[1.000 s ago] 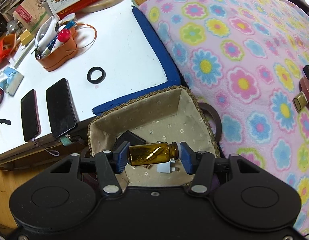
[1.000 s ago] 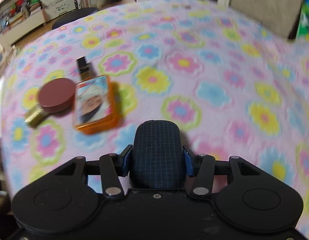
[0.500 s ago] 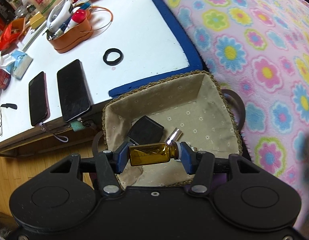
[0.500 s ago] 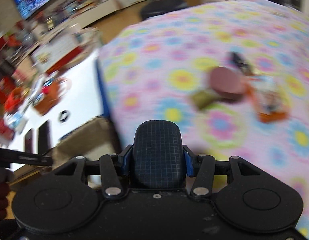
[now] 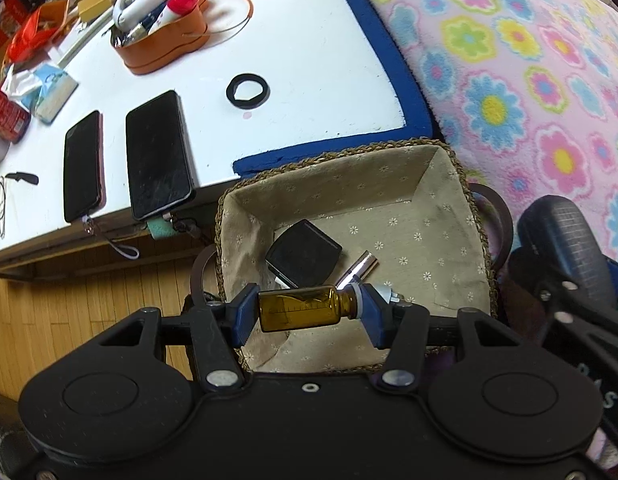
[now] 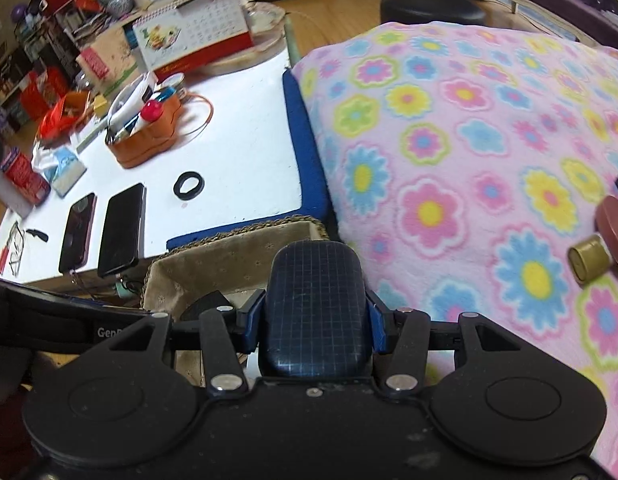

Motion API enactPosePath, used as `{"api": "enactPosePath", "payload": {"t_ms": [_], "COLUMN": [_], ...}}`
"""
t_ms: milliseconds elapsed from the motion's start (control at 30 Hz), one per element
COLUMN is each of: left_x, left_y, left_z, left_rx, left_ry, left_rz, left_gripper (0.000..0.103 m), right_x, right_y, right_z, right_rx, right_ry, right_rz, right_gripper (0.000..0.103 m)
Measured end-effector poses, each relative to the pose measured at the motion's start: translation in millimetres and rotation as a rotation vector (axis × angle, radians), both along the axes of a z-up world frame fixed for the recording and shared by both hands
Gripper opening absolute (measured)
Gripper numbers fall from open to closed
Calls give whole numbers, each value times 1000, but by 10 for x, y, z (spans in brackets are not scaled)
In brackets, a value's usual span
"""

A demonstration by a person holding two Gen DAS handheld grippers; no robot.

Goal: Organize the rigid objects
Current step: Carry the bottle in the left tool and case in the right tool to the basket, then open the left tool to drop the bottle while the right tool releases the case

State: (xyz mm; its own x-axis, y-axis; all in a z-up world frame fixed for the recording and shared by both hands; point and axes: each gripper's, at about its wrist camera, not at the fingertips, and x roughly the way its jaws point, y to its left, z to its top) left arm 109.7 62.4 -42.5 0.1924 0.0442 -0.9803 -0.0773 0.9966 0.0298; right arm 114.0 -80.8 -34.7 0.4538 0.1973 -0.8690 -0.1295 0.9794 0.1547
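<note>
Left gripper (image 5: 307, 312) has its fingers clamped end to end on a small amber glass bottle (image 5: 303, 313), held sideways right over the fabric-lined woven basket (image 5: 349, 184), probably so it drops in flat. A black square case (image 5: 303, 253) and a silver tube (image 5: 359, 266) already lie inside. Right gripper (image 6: 315, 326) is closed around a dark blue gridded case (image 6: 315, 312), hanging near the basket's edge, looks queued up. More bits, like a gold cap (image 6: 587, 263), wait on the flowery blanket (image 6: 449, 152).

The basket (image 6: 237, 240) is lying partly hidden behind the right gripper's case (image 6: 315, 308); beyond its right finger, a disc (image 6: 613, 228) is running off-frame.
</note>
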Motion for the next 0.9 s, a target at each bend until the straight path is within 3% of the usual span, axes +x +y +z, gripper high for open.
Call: {"api": "enactPosePath", "payload": {"t_ms": [233,433,900], "left_x": [29,27,-14], "left_y": [68,62,64], "left_z": [-23,-21,-2], "left_rx": [-15,17,20], "left_ry": [19,15,13], "left_rz": [55,50,48], "left_gripper": [51,59,62], "right_x": [131,157,-30], "right_y": [137,158,-45], "right_z": [-89,-66,-149], "right_rx": [-4,-12,-36], "right_ry": [12,-27,-2], "right_rz": [25,3,-15], "right_gripper": [50,56,60]}}
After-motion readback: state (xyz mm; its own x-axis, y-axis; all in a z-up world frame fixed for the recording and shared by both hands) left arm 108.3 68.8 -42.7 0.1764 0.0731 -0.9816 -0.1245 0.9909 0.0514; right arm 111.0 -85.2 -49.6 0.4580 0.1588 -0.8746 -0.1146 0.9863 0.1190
